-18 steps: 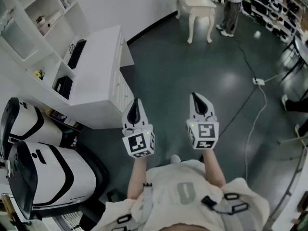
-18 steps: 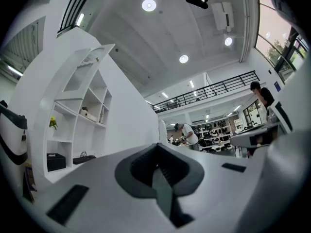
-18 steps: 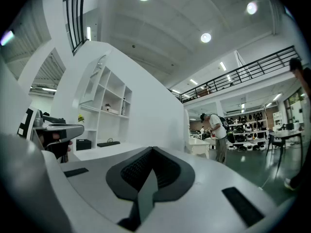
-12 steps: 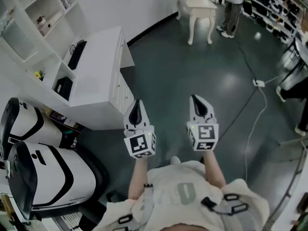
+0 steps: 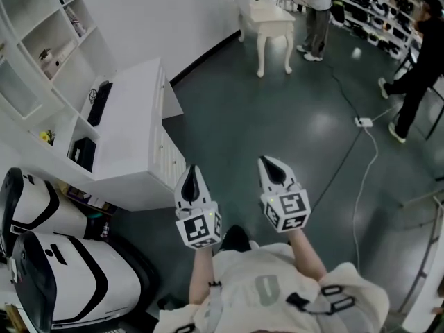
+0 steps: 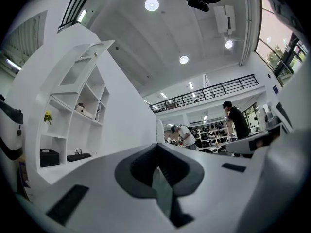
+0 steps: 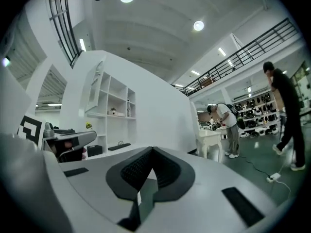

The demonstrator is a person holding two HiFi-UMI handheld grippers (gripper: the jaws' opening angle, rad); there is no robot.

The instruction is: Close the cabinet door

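A low white cabinet (image 5: 132, 137) with drawers stands against the left wall in the head view. At the far end of its front a white panel (image 5: 172, 103) juts out over the floor, seemingly its door standing open. My left gripper (image 5: 193, 173) and right gripper (image 5: 270, 166) hover side by side over the dark floor, to the right of the cabinet's near corner and touching nothing. Both are shut and hold nothing. In the left gripper view the left gripper (image 6: 156, 164) has its dark pads pressed together. The right gripper (image 7: 148, 171) looks the same in its own view.
White wall shelves (image 5: 41, 40) rise behind the cabinet, and a keyboard (image 5: 96, 103) lies on its top. Two white-and-black machines (image 5: 48, 255) stand at the near left. A white table (image 5: 267, 19), two people (image 5: 312, 5) (image 5: 416, 68) and a floor cable with a power strip (image 5: 363, 122) are farther off.
The head view has swung, so the cabinet sits farther left and the grippers lower in the picture. A person in dark clothes has walked in at the upper right. Both grippers stay shut.
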